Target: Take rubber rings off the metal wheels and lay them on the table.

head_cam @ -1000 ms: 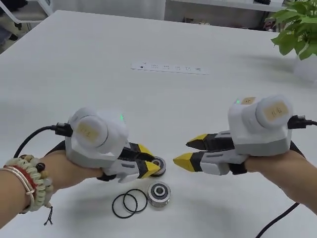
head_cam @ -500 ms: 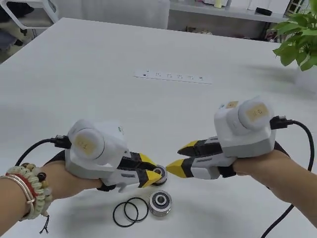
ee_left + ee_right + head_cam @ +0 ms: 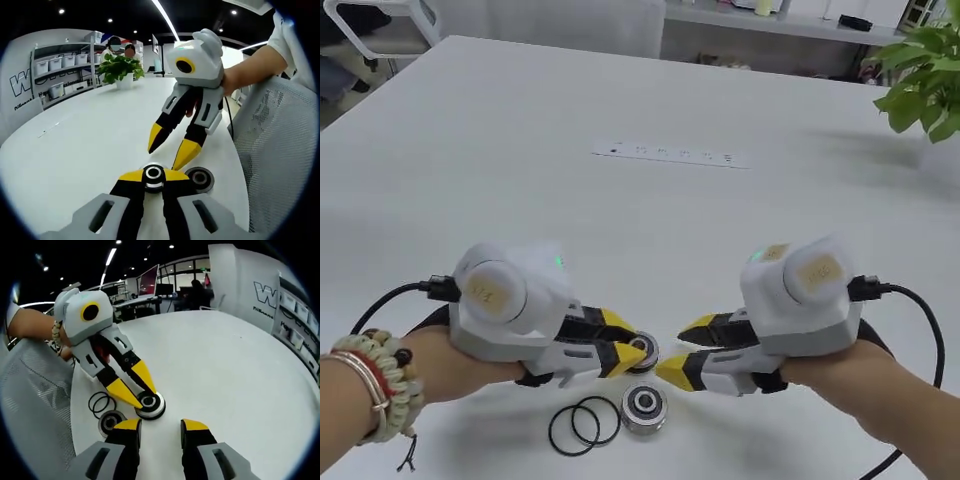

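Note:
My left gripper (image 3: 632,348) is shut on a small metal wheel (image 3: 647,349), holding it just above the white table (image 3: 620,230). In the left gripper view the wheel (image 3: 153,176) sits between the yellow tips. My right gripper (image 3: 678,350) stands open, its tips just to the right of that wheel and apart from it. In the right gripper view my right gripper (image 3: 161,426) points at the held wheel (image 3: 150,404). A second wheel (image 3: 644,407) lies on the table below them. Two black rubber rings (image 3: 582,425) lie overlapped beside it.
A white power strip (image 3: 670,155) lies farther back on the table. A green plant (image 3: 920,75) stands at the far right. Black cables (image 3: 385,295) trail from both grippers. The table's front edge is close behind the rings.
My right gripper has moved left and down, closing in on the wheel held by the left gripper. The left gripper has stayed about where it was.

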Motion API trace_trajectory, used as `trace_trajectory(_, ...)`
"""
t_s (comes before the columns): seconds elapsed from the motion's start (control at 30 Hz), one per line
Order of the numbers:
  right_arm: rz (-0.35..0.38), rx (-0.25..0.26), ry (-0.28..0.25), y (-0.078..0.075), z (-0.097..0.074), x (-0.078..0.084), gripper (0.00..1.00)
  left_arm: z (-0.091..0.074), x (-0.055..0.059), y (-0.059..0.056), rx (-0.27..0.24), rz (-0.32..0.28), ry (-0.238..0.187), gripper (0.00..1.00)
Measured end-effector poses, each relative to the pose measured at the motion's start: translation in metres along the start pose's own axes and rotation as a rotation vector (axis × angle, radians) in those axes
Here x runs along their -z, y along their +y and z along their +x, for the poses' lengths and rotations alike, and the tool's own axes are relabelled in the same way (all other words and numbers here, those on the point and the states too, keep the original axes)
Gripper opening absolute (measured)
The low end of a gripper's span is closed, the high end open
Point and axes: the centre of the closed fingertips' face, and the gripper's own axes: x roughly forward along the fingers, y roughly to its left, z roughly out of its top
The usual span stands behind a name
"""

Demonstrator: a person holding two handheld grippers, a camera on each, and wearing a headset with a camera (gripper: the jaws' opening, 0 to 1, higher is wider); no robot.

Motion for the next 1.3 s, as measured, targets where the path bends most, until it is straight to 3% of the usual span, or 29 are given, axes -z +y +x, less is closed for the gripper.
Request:
trace_trajectory(0.27,0.011,-0.012,-0.027,0.005,0.007,-0.004,0.29,0.000,0.000,0.000,-0.002,-0.001,-0.008,0.08)
trace_trajectory(0.4,0.022,-0.048,-0.041,0.010,0.008,-0.003,0.24,0.000,0.000,0.000,-0.002,-0.003,-0.010,0.08)
trace_trajectory(0.6,0.003,-0.057,-0.044,0.013,0.008,-0.004,0.20,0.000,0.000,0.001,-0.002,-0.006,-0.012,0.08)
trace_trajectory(0.9,-0.058,-0.061,-0.030,0.014,0.005,-0.004,0.15,0.000,0.000,0.001,-0.006,-0.012,-0.012,0.08)
trace_trajectory(1.1,-0.083,-0.047,-0.009,0.010,0.004,0.000,0.00,-0.001,0.000,0.003,-0.016,-0.021,-0.012,0.08)
trace_trajectory(1.3,-0.079,-0.045,-0.004,0.012,0.004,0.001,0.00,-0.001,0.000,0.003,-0.015,-0.022,-0.013,0.08)
